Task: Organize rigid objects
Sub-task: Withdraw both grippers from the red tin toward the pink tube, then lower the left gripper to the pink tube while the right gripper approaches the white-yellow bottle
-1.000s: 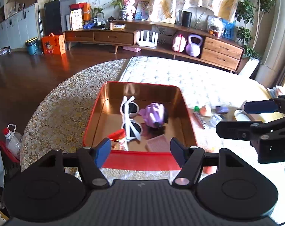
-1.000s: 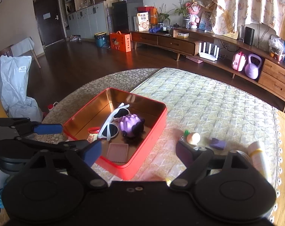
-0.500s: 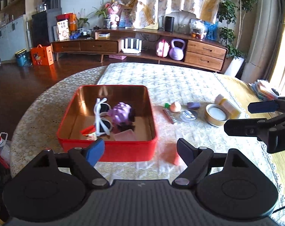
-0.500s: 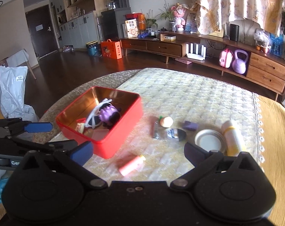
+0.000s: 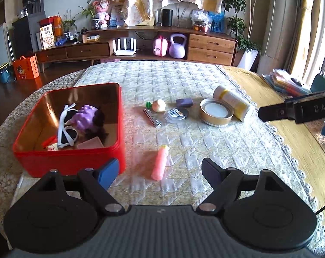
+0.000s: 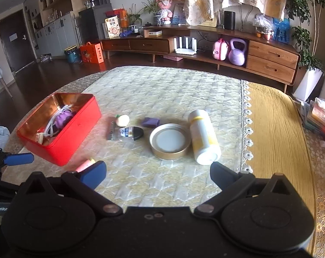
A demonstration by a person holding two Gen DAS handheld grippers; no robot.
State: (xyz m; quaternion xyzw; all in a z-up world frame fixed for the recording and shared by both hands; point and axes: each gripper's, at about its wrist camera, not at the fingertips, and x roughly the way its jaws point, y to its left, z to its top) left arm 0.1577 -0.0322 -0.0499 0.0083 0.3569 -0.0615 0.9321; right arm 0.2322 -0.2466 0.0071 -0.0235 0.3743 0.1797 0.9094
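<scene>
A red tin [image 5: 67, 161] stands at the left of the table, with white sunglasses [image 5: 64, 126] and a purple toy [image 5: 87, 118] inside. My left gripper [image 5: 160, 169] is open just short of a pink tube [image 5: 160, 159] lying beside the tin. Farther on lie a nail clipper [image 5: 152, 117], a small peach toy [image 5: 159, 105], a small jar [image 5: 175, 114], a purple block [image 5: 184, 102], a gold lid [image 6: 170, 140] and a white and yellow bottle [image 6: 203, 135]. My right gripper [image 6: 158, 173] is open and empty, just short of the lid and bottle.
A pale quilted cloth [image 6: 162, 90] covers the table's middle, with a yellow cloth [image 6: 276, 129] to its right. A stack of coloured sheets [image 5: 287, 81] lies at the far right edge. A wooden sideboard [image 6: 269, 58] stands beyond the floor.
Both views have swung right, from the tin toward the loose items, so the tin now sits at the left. Both grippers' jaws stand wider than a second ago.
</scene>
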